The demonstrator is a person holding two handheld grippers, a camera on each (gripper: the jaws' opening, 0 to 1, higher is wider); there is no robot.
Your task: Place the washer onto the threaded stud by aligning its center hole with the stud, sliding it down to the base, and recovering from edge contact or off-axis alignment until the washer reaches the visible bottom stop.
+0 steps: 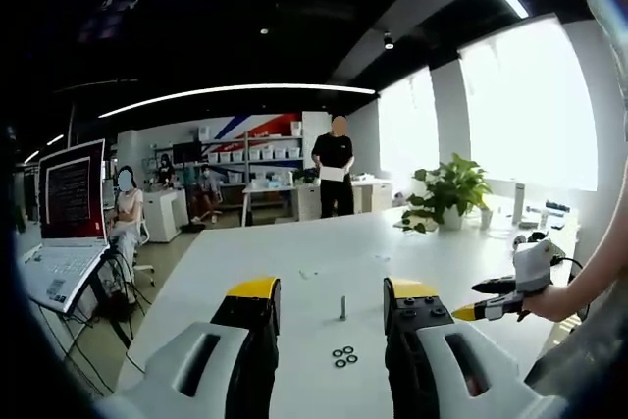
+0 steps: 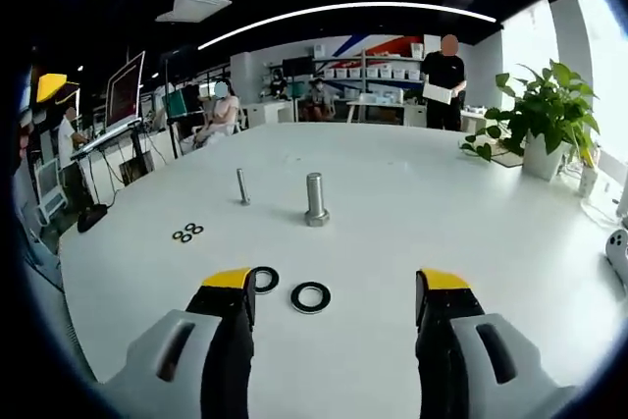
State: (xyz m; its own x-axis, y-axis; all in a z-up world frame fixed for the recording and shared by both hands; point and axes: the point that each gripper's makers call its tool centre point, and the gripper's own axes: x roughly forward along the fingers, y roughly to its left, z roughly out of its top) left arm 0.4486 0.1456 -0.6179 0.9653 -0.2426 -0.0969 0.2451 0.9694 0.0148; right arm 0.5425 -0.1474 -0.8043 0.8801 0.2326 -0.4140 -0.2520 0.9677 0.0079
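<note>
Broadly, a wide white table (image 2: 392, 193) with a smooth matte top carries everything, and it shows again in the left gripper view (image 1: 294, 252) with an open office behind it. On its far right edge in the right gripper view stands a leafy green plant in a white pot (image 2: 542, 115); the same plant (image 1: 449, 191) sits far right in the left gripper view. A person in a black top (image 1: 334, 166) stands beyond the table holding a white sheet, and an open laptop with a red-lit screen (image 1: 67, 218) sits at the far left.

The left gripper (image 1: 332, 303) — grey body, black jaws with yellow tips — has its jaws spread wide with nothing between them. The right gripper (image 2: 336, 299) is likewise spread apart and holds nothing; it also enters the left gripper view from the right (image 1: 500, 303), held in a person's hand.

Near the table's middle a thick silver threaded stud on a hexagonal base (image 2: 315, 199) stands upright, bare of any washer. Left of it and a little farther off is a thin silver threaded stud (image 2: 241, 186), also upright; it shows between the left jaws too (image 1: 342, 307).

Two large dark ring washers lie flat just ahead of the right jaws — one (image 2: 310, 296) in the gap, the other (image 2: 261, 279) touching or just beside the left jaw tip. A cluster of three small dark washers (image 2: 186, 233) lies flat to the left of the thin stud, seen again near the left jaws (image 1: 344, 356).
</note>
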